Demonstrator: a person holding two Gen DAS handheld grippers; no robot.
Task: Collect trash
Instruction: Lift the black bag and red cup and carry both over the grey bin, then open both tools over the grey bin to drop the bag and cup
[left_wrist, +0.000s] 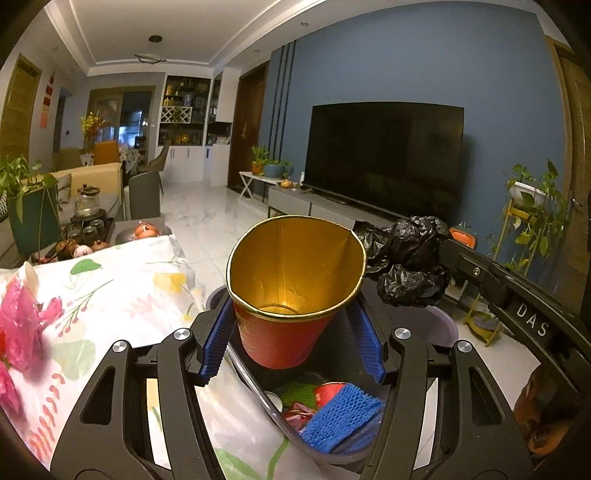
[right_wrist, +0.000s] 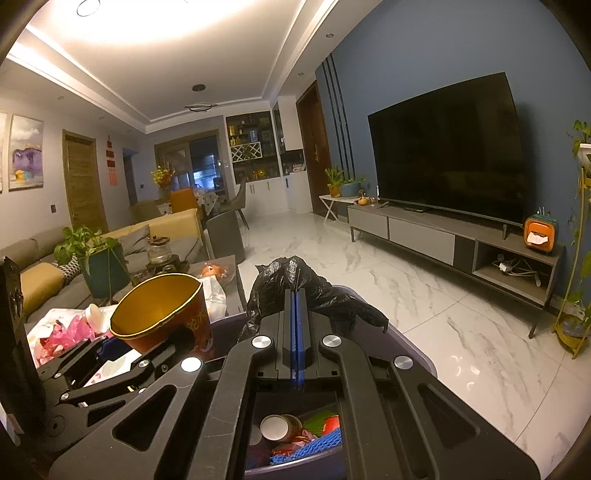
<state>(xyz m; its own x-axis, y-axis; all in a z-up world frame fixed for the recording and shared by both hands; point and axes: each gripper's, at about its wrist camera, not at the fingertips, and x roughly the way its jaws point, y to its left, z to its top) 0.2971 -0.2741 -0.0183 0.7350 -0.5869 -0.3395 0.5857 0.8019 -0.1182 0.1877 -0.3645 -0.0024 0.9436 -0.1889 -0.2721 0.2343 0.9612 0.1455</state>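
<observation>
The jaws of the left gripper (left_wrist: 291, 325) pinch a red paper cup (left_wrist: 291, 295) between their blue ribbed pads, while the jaws of the right gripper (right_wrist: 295, 299) are pressed together on a bunch of black bin bag (right_wrist: 295, 280). The cup stands nearly upright, its long axis vertical with a slight lean toward the camera, mouth up and base down. It is red outside with a gold rim and a shiny gold lining, and gold characters show on its side in the right wrist view; it looks empty. It hangs above the open trash bin (left_wrist: 439, 325), near the desk's right edge. In the bin lie a blue foam net (left_wrist: 340, 413), a green net, red wrappers and a small white-lidded pot (right_wrist: 275, 426). The left gripper reaches forward over the bin from the near side; the right gripper comes in from the right, lifting the bag at the bin's far rim. On the desk, a floral cloth (left_wrist: 122, 288) carries pink plastic scraps (left_wrist: 22, 321)
</observation>
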